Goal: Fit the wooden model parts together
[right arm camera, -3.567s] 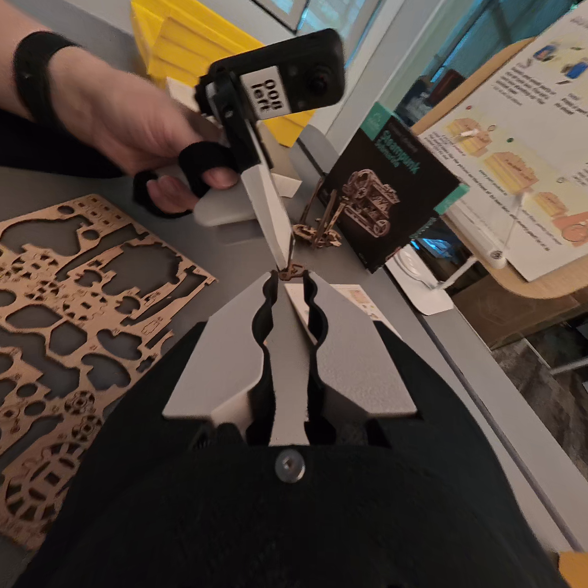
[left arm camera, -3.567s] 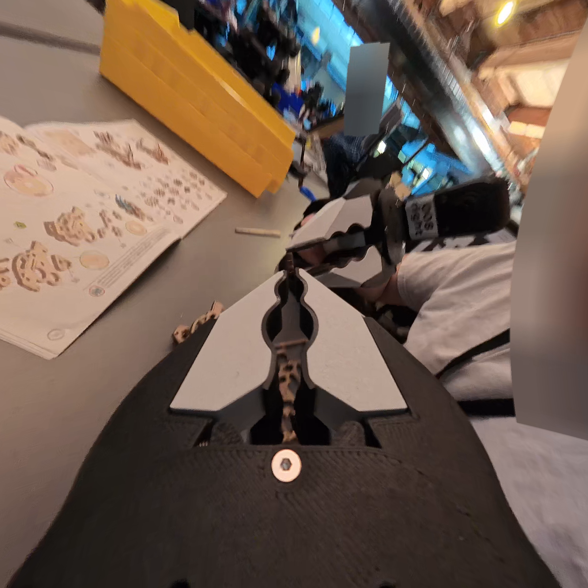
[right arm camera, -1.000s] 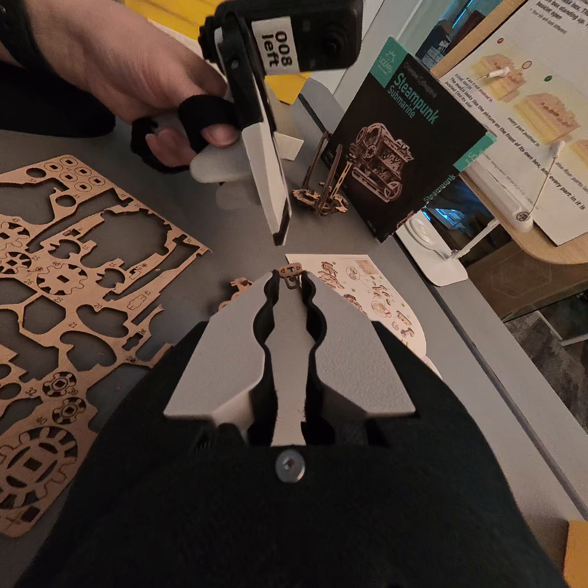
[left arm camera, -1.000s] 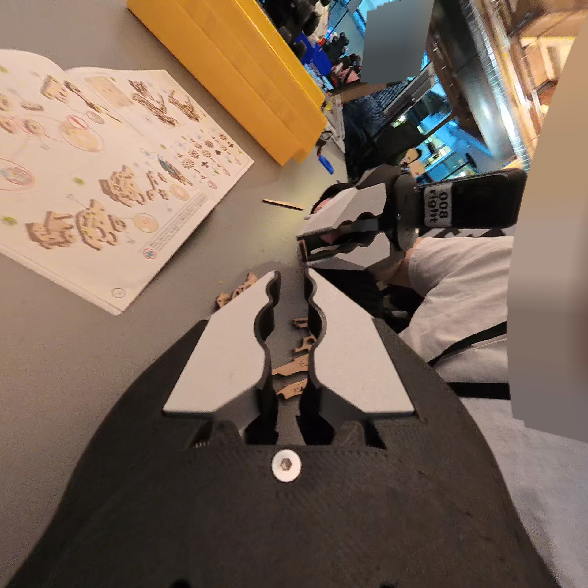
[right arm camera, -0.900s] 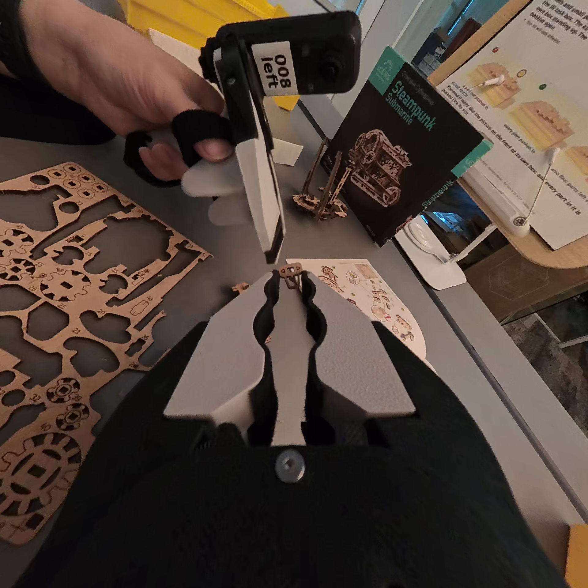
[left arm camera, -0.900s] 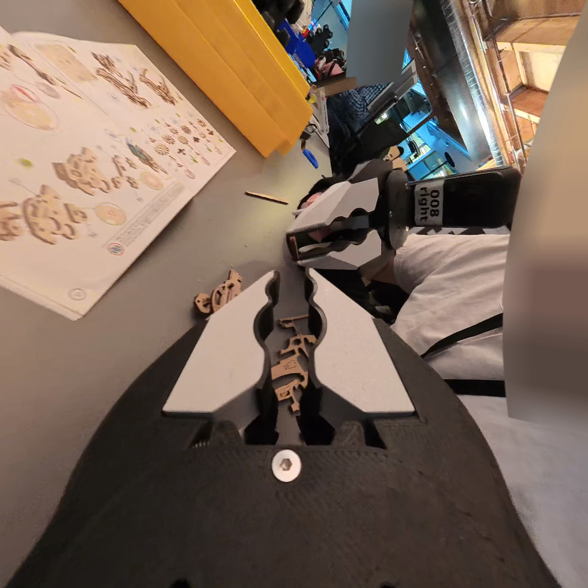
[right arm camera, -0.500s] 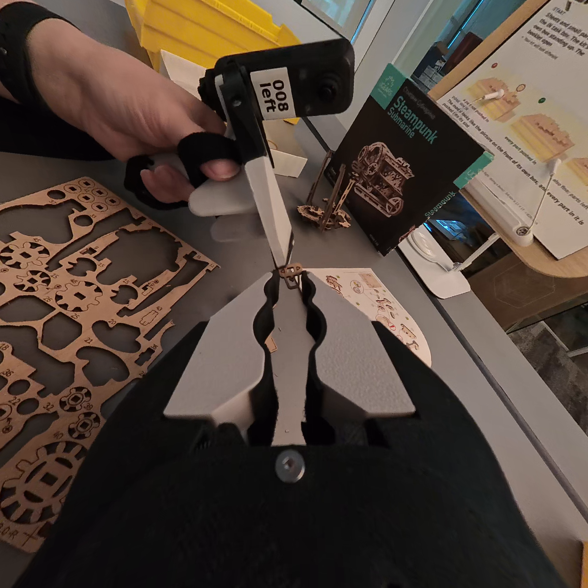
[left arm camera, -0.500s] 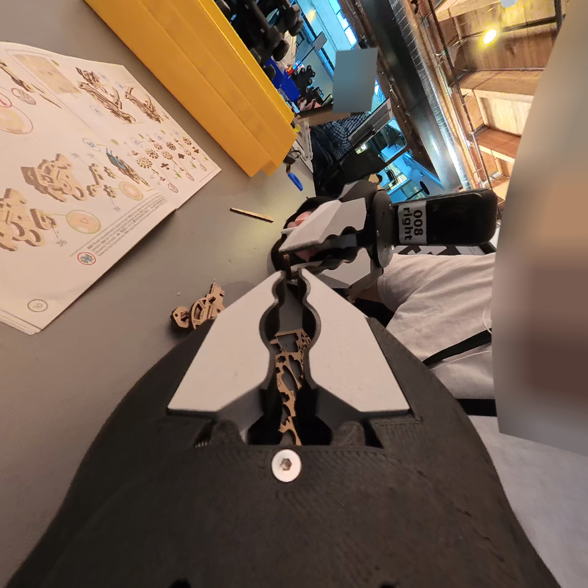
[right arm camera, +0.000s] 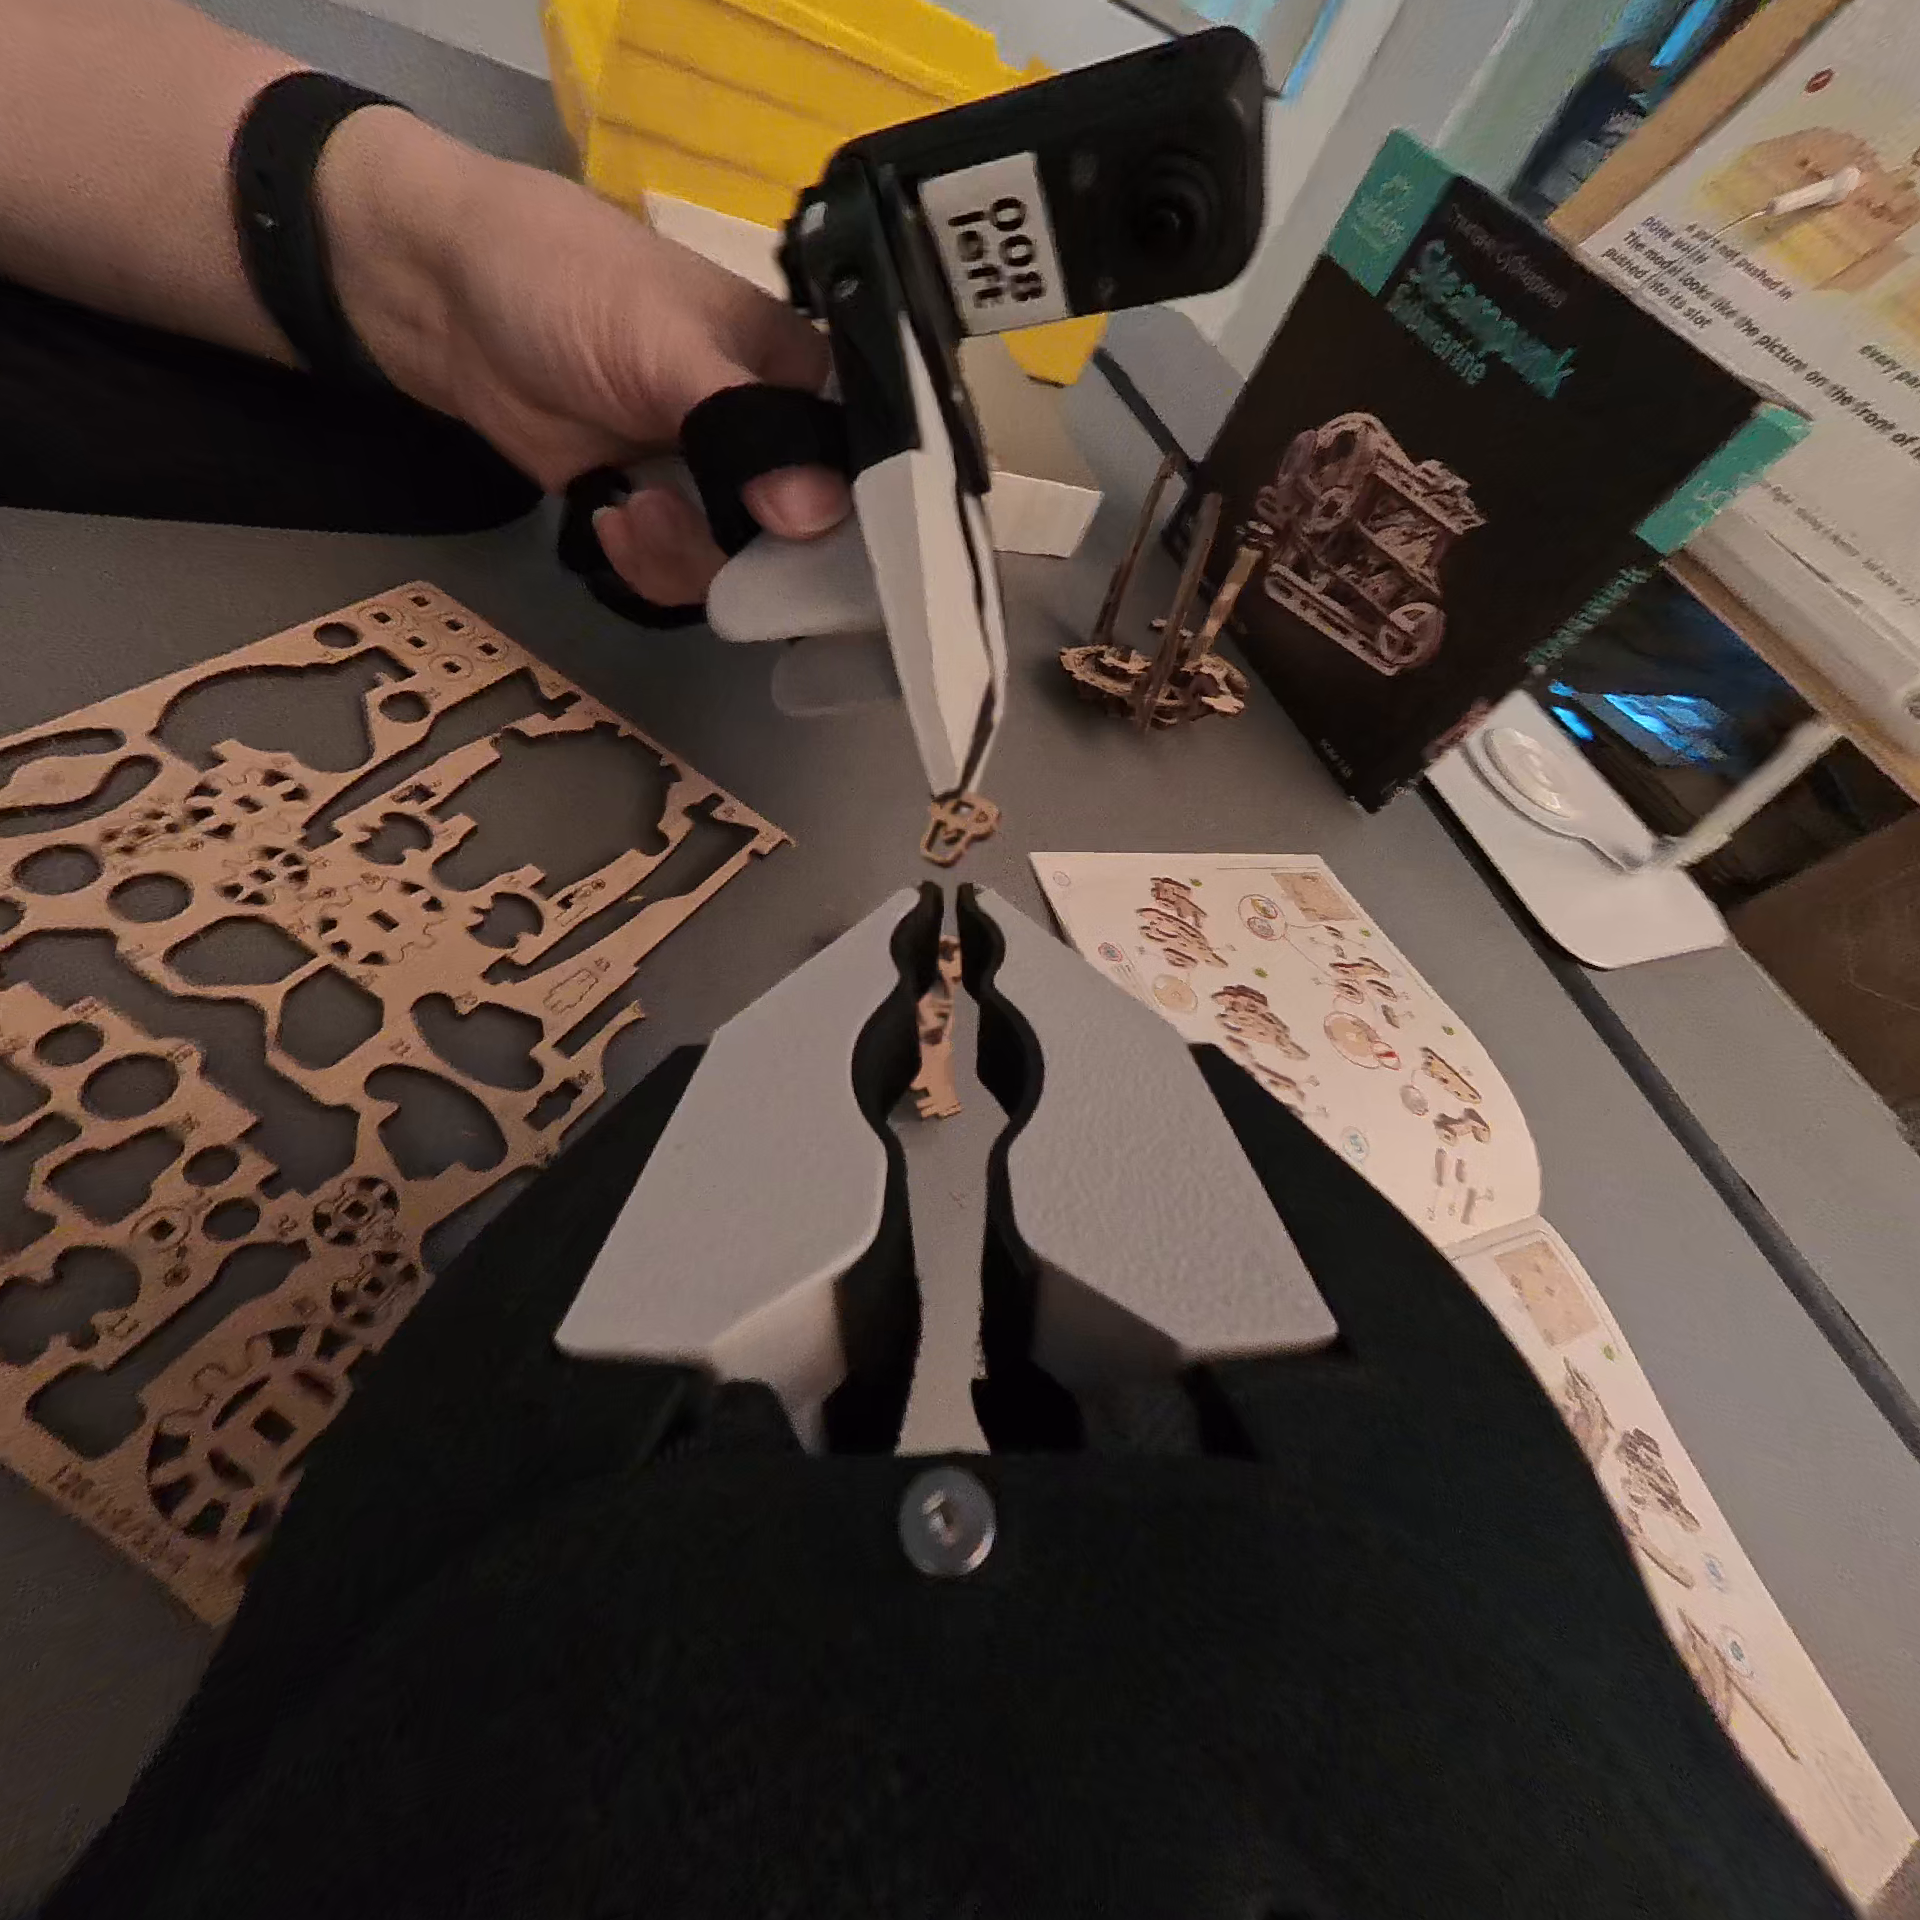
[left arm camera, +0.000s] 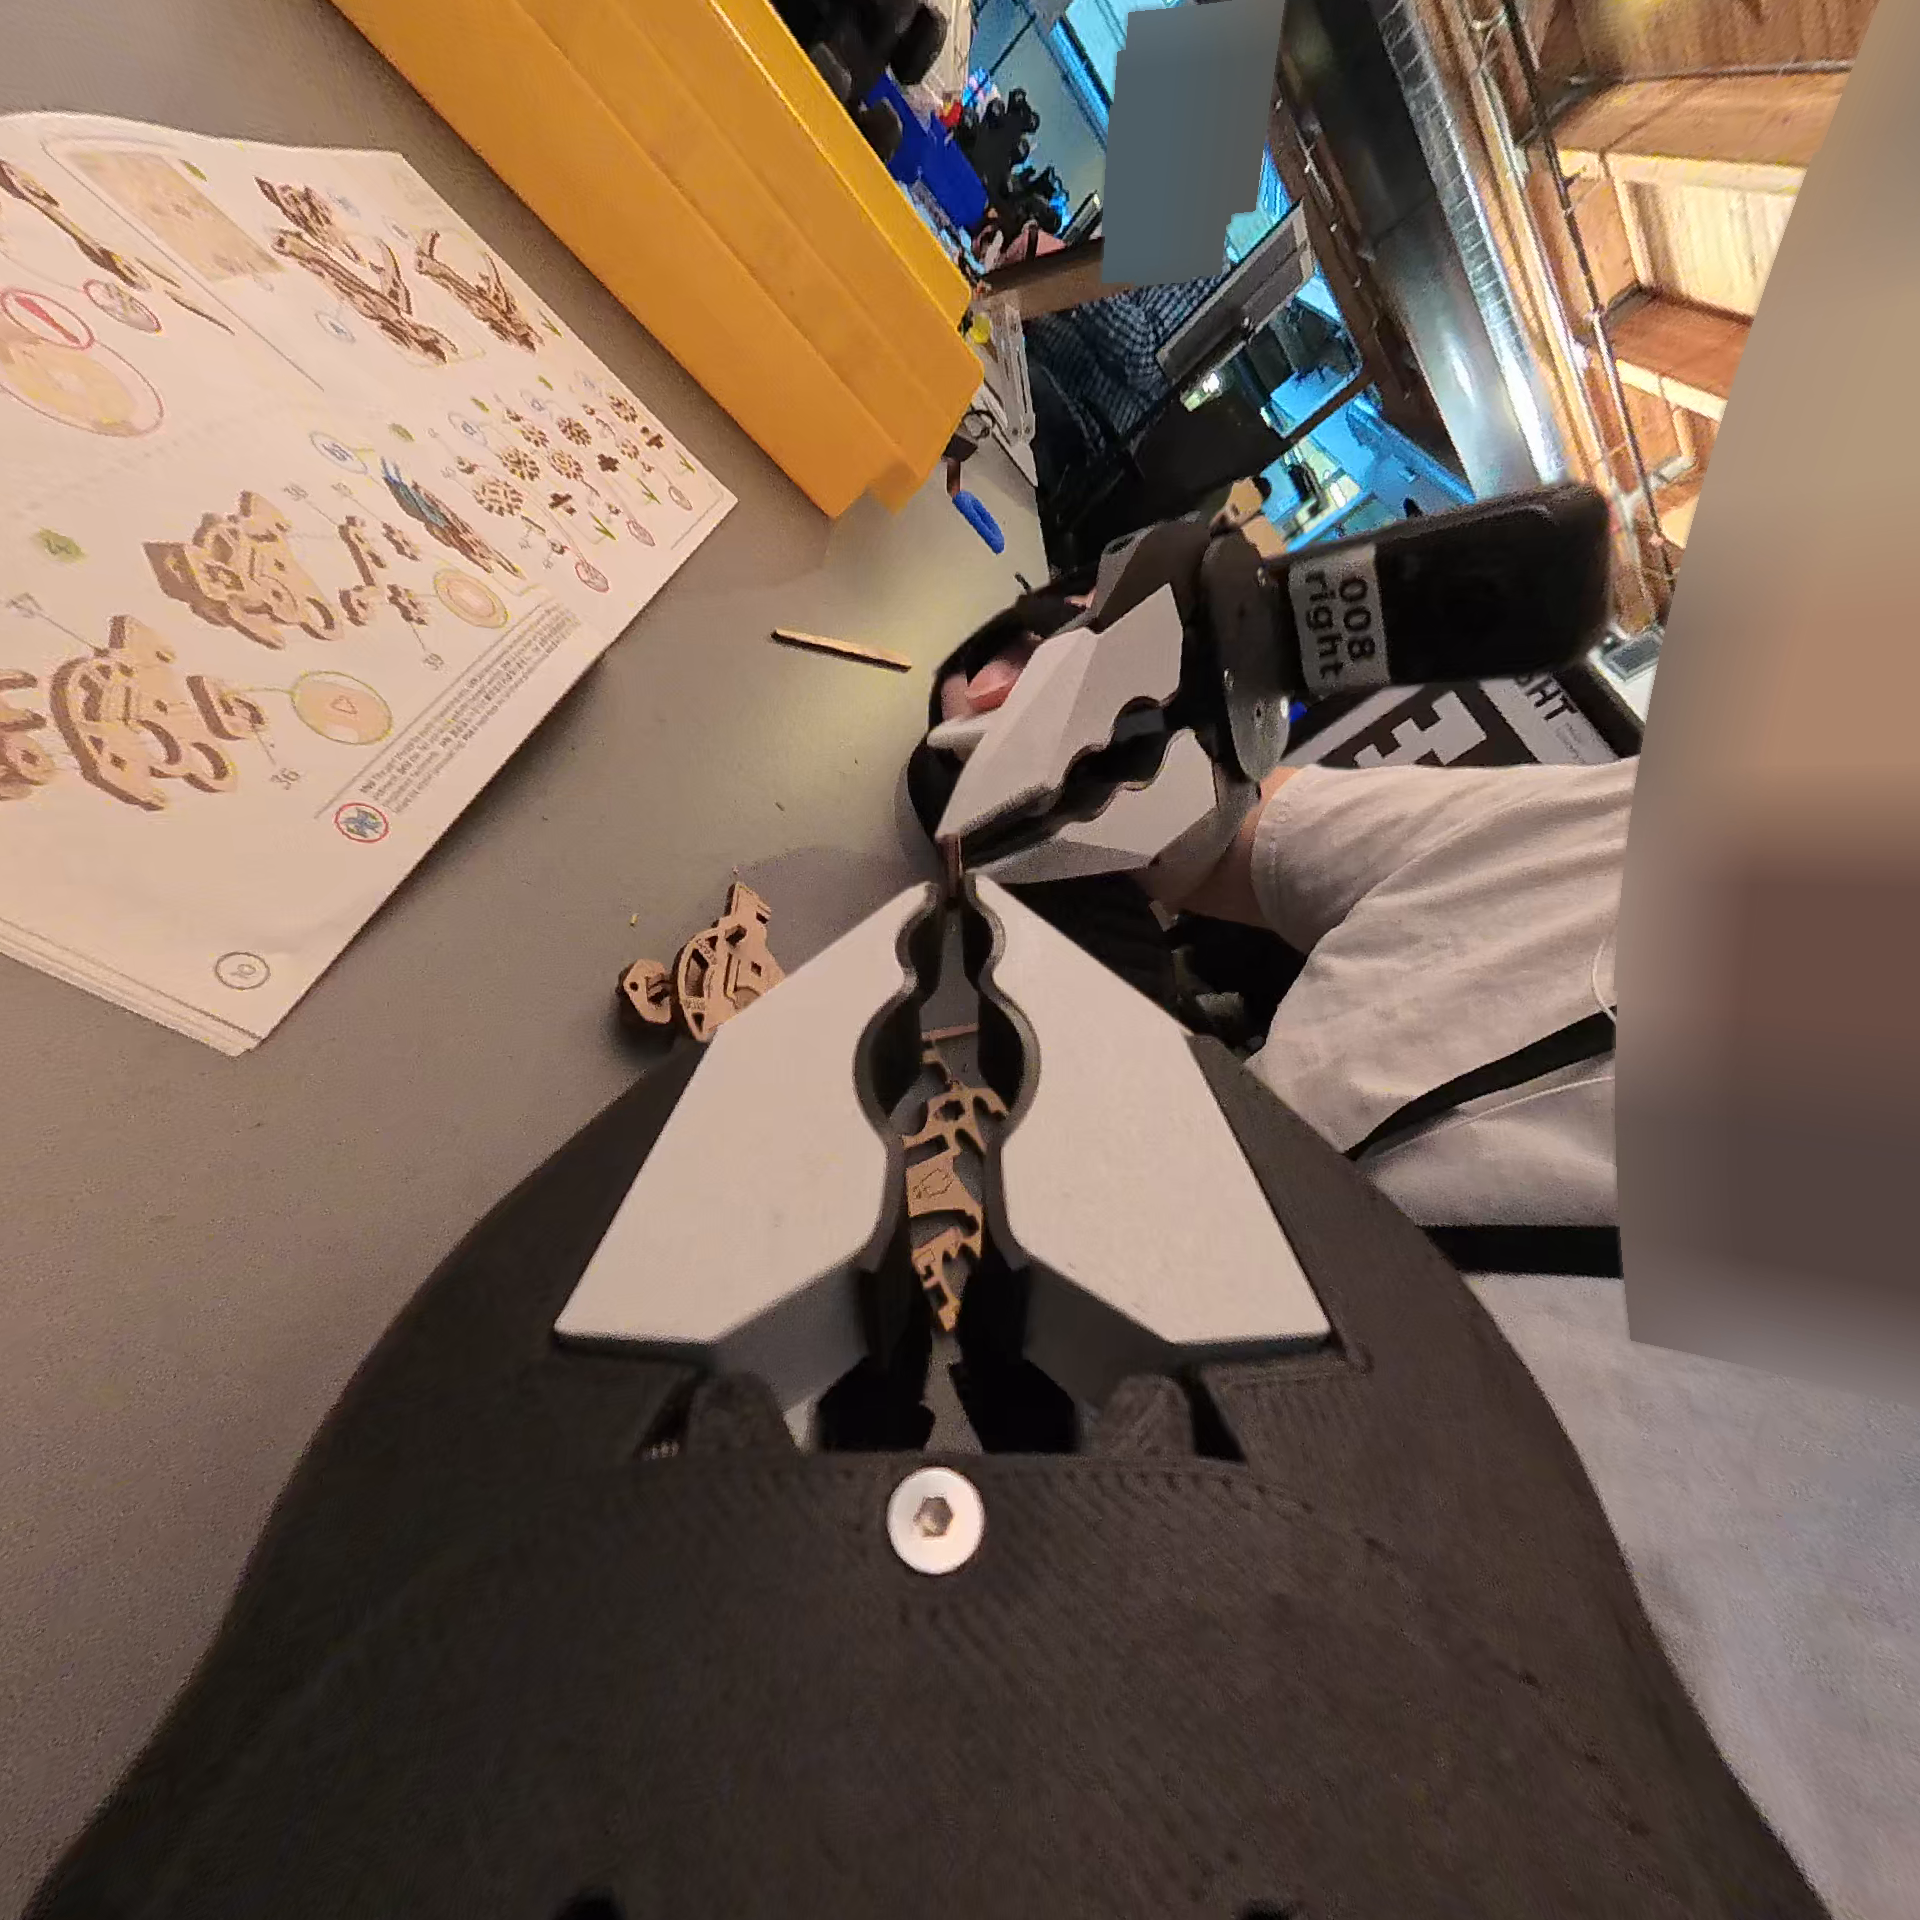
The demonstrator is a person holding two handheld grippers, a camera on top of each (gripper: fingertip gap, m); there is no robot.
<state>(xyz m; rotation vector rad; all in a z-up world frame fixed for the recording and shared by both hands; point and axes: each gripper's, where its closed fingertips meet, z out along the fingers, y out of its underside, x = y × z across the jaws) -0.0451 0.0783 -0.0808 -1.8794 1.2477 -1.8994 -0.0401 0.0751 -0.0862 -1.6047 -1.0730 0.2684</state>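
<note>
My left gripper point(left arm camera: 951, 883) is shut on a small wooden part point(left arm camera: 953, 857) that sticks out of its tips. In the right wrist view the left gripper point(right arm camera: 961, 779) points down and the looped little part point(right arm camera: 956, 826) hangs from its tips above the grey table. My right gripper point(right arm camera: 943, 894) sits just below that part, apart from it, with its jaws almost together and nothing between them. It also shows in the left wrist view point(left arm camera: 951, 836), tip to tip with the left one. A flat wooden piece point(left arm camera: 940, 1164) lies on the table beneath both grippers.
A punched-out wooden sheet point(right arm camera: 312, 935) lies at the left. A half-built model point(right arm camera: 1153, 665) stands by the dark kit box point(right arm camera: 1455, 468). An instruction booklet point(left arm camera: 312, 520), a small assembly point(left arm camera: 707, 971), a wooden stick point(left arm camera: 842, 649) and yellow bins point(left arm camera: 727, 239) are on the table. Left tips and right tips are each some 20 centimeters from the half-built model point(right arm camera: 1153, 665).
The small part has passed from the right gripper's tips to the left gripper's. The left gripper, open a second ago, has shut on it, and the two grippers have drawn slightly apart.
</note>
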